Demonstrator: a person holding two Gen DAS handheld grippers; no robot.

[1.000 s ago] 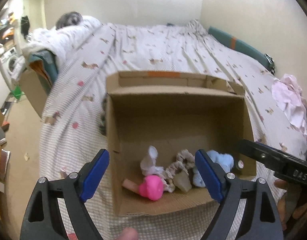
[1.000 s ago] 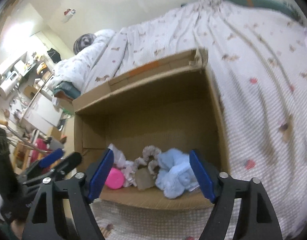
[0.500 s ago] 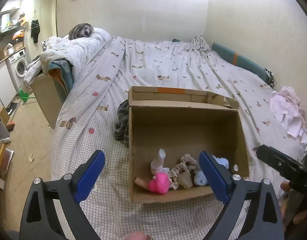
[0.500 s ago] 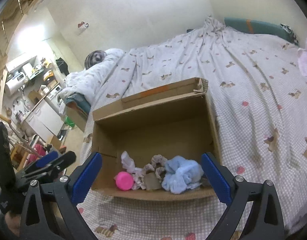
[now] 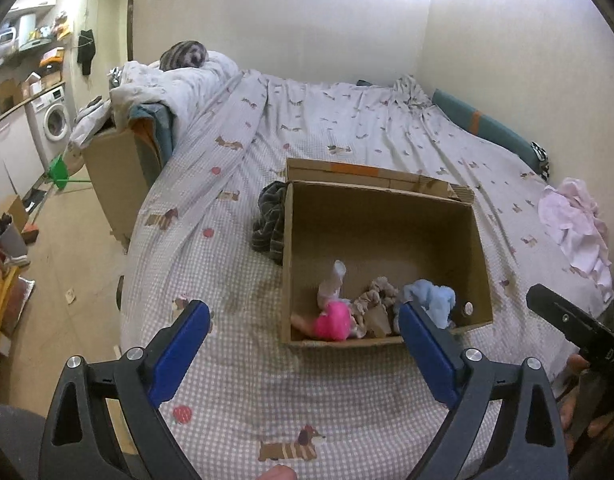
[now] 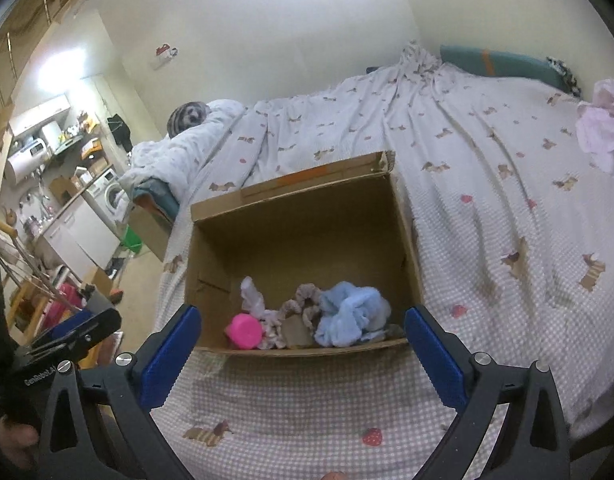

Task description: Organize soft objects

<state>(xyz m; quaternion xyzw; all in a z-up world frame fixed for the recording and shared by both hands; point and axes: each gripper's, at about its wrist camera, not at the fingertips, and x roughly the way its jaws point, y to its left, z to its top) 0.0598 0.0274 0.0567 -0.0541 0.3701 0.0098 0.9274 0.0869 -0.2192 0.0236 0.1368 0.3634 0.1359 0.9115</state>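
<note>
Both claws are empty and spread wide: my left claw [image 5: 305,330] hangs above the checked bedspread [image 5: 347,412] just short of the cardboard box [image 5: 481,240], and my right claw [image 6: 303,338] hangs at the box's near rim [image 6: 303,350]; nothing sits between either pair of blue pads. Several soft things lie bunched against the near wall inside: a pink plush piece [image 5: 335,318], a whitish cloth [image 6: 253,298], a beige scrunchie [image 6: 305,298] and a pale blue fluffy cloth [image 6: 349,312]. Outside the box I see a dark striped garment [image 5: 271,222] touching its left wall, and a pink garment [image 5: 575,224] well apart on the bed to the right; I judge these are what is left to gather. To do it well, I would send the left claw to the striped garment, come down on a raised fold rather than a flat edge, and close only once cloth fills the gap; limp fabric trails, so I would lift clear of the box wall before dropping it in the empty far half.
</note>
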